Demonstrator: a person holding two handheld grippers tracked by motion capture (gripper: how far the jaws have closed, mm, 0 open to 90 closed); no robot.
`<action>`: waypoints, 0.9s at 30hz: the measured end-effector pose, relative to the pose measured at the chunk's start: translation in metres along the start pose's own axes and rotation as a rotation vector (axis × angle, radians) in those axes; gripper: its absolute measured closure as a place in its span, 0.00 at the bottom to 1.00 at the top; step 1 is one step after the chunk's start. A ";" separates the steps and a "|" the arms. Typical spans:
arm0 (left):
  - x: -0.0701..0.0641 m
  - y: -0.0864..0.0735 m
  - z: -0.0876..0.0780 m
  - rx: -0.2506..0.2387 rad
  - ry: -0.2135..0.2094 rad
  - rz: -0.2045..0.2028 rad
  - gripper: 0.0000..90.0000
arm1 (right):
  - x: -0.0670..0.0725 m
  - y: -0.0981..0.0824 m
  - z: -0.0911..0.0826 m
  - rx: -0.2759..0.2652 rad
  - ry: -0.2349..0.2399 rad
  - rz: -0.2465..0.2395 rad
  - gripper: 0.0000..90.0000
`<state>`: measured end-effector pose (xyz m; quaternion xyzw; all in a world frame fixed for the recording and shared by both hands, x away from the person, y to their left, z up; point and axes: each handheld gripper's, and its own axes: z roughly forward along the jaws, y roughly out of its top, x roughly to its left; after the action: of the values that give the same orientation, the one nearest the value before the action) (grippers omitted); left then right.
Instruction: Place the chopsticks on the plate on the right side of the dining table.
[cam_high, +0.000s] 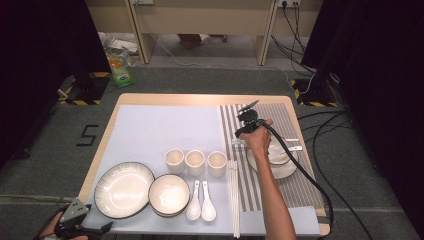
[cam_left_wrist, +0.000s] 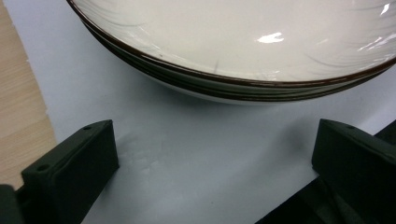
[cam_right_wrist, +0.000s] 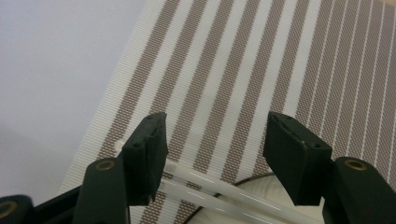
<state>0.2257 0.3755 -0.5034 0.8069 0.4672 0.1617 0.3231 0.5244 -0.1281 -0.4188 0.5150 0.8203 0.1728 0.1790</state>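
Two white chopsticks (cam_right_wrist: 219, 191) lying side by side between the spread jaws of the right hand-held gripper (cam_right_wrist: 212, 158), ends resting across the rim of a plate (cam_right_wrist: 243, 186) on the striped placemat (cam_right_wrist: 261, 70); pads not pressing them. In the high view, right hand-held gripper (cam_high: 248, 120) at the far side of that plate (cam_high: 285, 172), hand (cam_high: 259, 137) wrapped round its body, cable trailing off the bench (cam_high: 200, 98) to the right. Left hand-held gripper (cam_left_wrist: 210, 158) spread wide over the pale blue mat (cam_left_wrist: 196, 154), nothing between the jaws, just short of the large dark-rimmed plate (cam_left_wrist: 233, 42). Same hand-held gripper (cam_high: 75, 222) low at the near left corner, beside the large plate (cam_high: 124, 189). Further along: smaller bowl (cam_high: 169, 194), three cups (cam_high: 195, 162) in a row, two white spoons (cam_high: 201, 202), another pair of chopsticks (cam_high: 234, 197) at the placemat's left edge.
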 end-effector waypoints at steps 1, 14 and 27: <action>0.000 0.000 0.000 0.001 0.000 0.000 0.00 | -0.003 -0.001 0.001 0.006 0.001 0.016 0.44; 0.000 0.000 0.000 0.001 0.001 0.000 0.00 | -0.015 -0.011 0.006 0.040 0.001 0.041 0.44; 0.000 0.000 0.000 0.002 0.001 0.000 0.00 | -0.018 -0.014 -0.013 -0.018 0.010 0.008 0.42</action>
<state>0.2258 0.3753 -0.5033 0.8071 0.4677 0.1614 0.3222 0.5145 -0.1510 -0.4122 0.5158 0.8175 0.1833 0.1788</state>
